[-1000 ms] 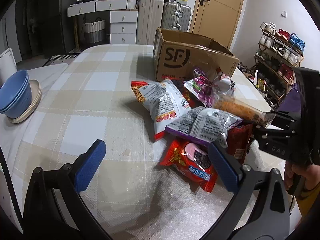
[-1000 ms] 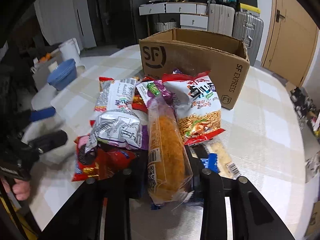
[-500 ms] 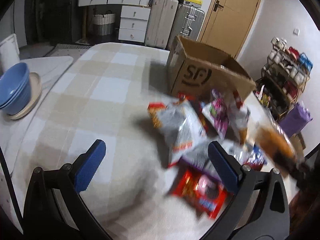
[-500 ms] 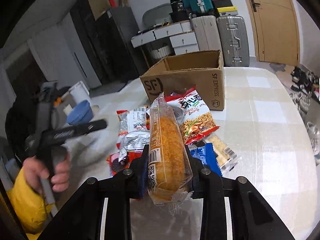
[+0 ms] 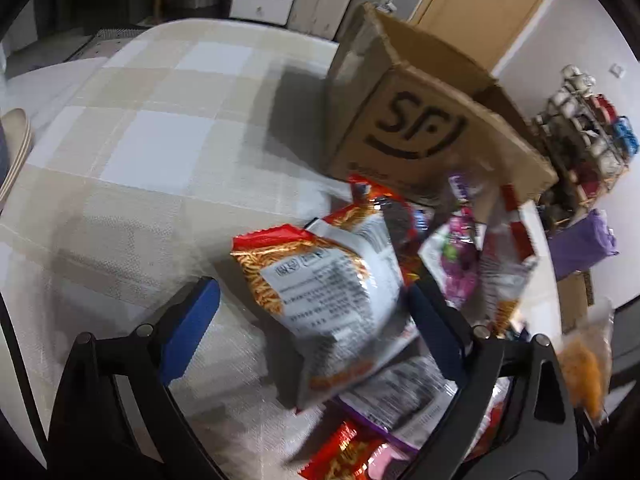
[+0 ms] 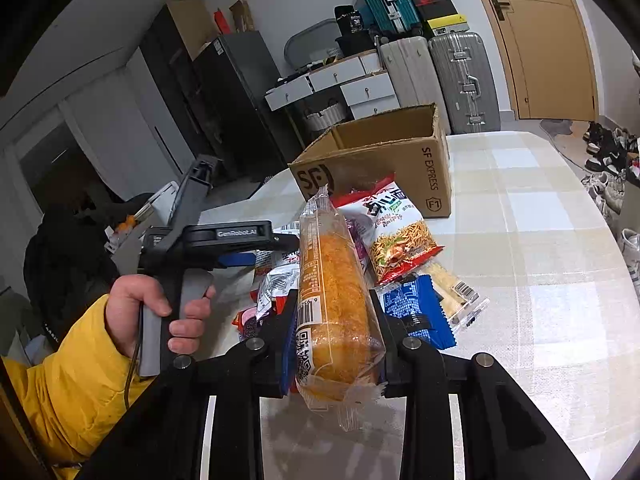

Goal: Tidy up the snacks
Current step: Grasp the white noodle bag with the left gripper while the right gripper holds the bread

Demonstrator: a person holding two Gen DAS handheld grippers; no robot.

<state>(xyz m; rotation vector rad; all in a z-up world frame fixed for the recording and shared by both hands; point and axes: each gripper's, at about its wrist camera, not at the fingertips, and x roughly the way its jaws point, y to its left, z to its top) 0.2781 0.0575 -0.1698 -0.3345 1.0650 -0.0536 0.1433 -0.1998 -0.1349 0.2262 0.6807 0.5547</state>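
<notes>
Both tongs: right [image 6: 334,336] pinching bread pack [image 6: 334,300], left [image 5: 312,316] closing, spread astride noodle bag [image 5: 332,280].

both wrist views near, angled down; share cardboard box [image 5: 420,120] [image 6: 376,160].

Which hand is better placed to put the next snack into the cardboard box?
Right, probably. The right gripper is shut on the orange bread roll packet, lifted toward the cardboard box. The left gripper is open, only straddling the noodle packet.
</notes>
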